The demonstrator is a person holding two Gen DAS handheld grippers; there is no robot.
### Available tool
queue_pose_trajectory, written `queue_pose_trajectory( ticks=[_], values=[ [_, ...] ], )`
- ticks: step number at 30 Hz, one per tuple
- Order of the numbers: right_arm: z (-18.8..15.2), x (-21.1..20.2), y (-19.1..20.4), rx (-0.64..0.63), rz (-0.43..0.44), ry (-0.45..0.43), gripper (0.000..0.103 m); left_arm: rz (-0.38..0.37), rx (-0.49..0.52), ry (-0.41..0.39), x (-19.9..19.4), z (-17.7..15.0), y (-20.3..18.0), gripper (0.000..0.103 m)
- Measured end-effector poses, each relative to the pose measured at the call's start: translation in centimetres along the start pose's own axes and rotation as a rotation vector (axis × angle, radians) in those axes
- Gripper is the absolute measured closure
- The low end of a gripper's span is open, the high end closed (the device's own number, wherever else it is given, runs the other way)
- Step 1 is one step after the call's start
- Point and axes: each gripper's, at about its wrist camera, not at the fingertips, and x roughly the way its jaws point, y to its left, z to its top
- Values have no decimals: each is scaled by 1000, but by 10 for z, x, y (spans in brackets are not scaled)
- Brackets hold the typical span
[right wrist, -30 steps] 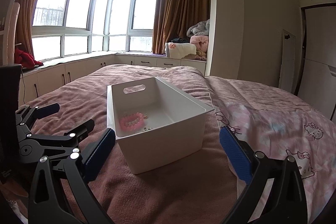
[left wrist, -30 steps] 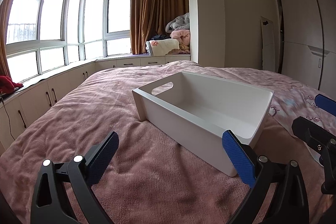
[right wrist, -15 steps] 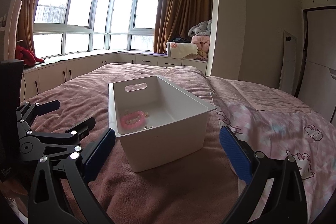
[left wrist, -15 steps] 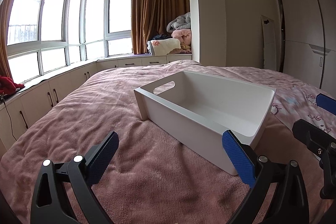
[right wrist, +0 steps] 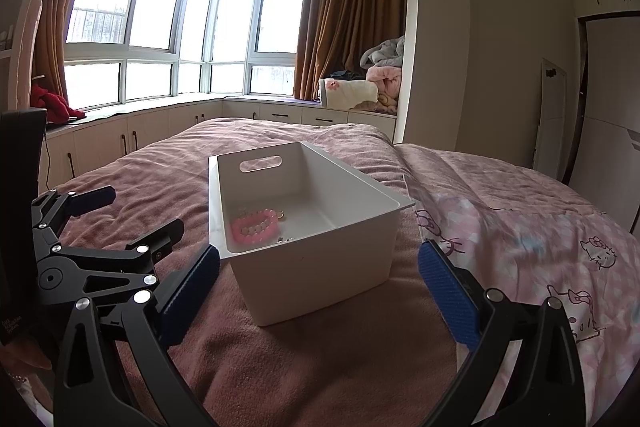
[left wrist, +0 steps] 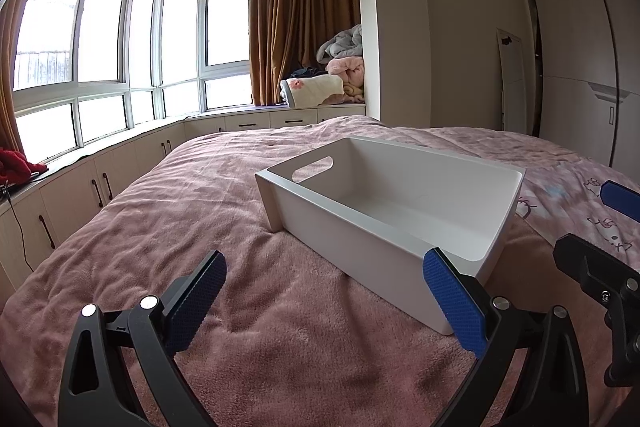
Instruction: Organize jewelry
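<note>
A white plastic bin (right wrist: 320, 255) with a handle slot stands on the bed. In the right wrist view a pink bead bracelet (right wrist: 256, 225) and some small metal pieces (right wrist: 285, 238) lie on its floor. In the left wrist view the bin (left wrist: 360, 247) shows from its long side and its contents are hidden. My left gripper (left wrist: 324, 303) is open and empty, just short of the bin's near wall. My right gripper (right wrist: 318, 297) is open and empty, in front of the bin's short end. Each gripper shows in the other's view: the left gripper (right wrist: 120, 219), the right gripper (left wrist: 600, 235).
The bed has a mauve fleece blanket (left wrist: 200, 211) and a pink cartoon-print quilt (right wrist: 520, 211) on the right. Low cabinets (left wrist: 80, 195) run under the bay windows. Folded bedding (left wrist: 340, 83) sits on the window seat. A wardrobe (left wrist: 580, 67) stands at the right.
Both cameras have tilted slightly, so the bin sits a little lower in view. The bin and the jewelry have not moved. Both grippers stay open.
</note>
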Motion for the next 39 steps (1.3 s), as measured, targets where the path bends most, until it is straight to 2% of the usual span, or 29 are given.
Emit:
queue_pose_trajectory(
  ticks=[10,18,39],
  values=[
    [-1,1,0,0,-3,7,5,18,-15,-16,-3,3,-1,4],
    [-2,1,0,7,-1,9,5,9,32,-42,-6,3,-8,3],
    [-3,4,1,3,4,16,5,1,34,-35,-6,2,-6,3]
  ],
)
